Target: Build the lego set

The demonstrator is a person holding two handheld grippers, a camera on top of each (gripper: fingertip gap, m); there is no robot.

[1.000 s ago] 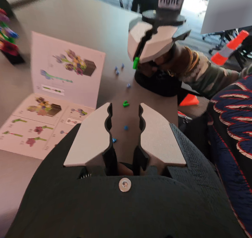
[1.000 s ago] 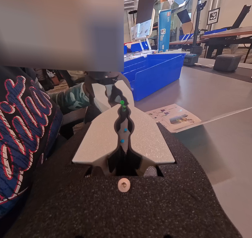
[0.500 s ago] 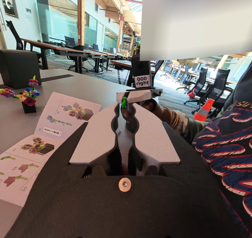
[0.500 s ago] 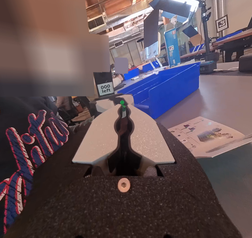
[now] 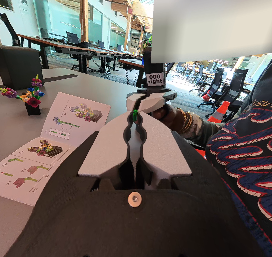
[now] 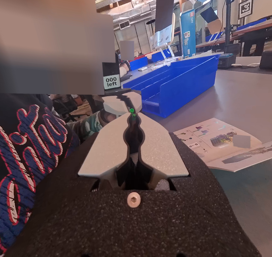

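A small green lego stem piece [image 5: 135, 115] sits between the tips of both grippers, held up above the grey table [image 5: 91, 91]. My left gripper [image 5: 135, 112] is closed down on its near end. My right gripper [image 5: 139, 102] faces it tip to tip, shut on the same piece. In the right wrist view the green piece [image 6: 132, 112] pokes out of my right gripper [image 6: 133, 115] into the shut left gripper [image 6: 126, 102]. How much of the piece each holds is hidden by the fingers.
An open instruction booklet [image 5: 76, 117] lies on the table, also in the right wrist view [image 6: 220, 141]. A built flower bouquet in a black pot [image 5: 31, 100] stands far left. Blue bins [image 6: 184, 91] stand behind. The person's patterned shirt [image 5: 242, 154] is close by. The grippers are tip to tip, or close to it.
Both grippers rose from over the table and its loose pieces. They came together tip to tip. The left gripper went from open to closed on the green piece that the right one carries.
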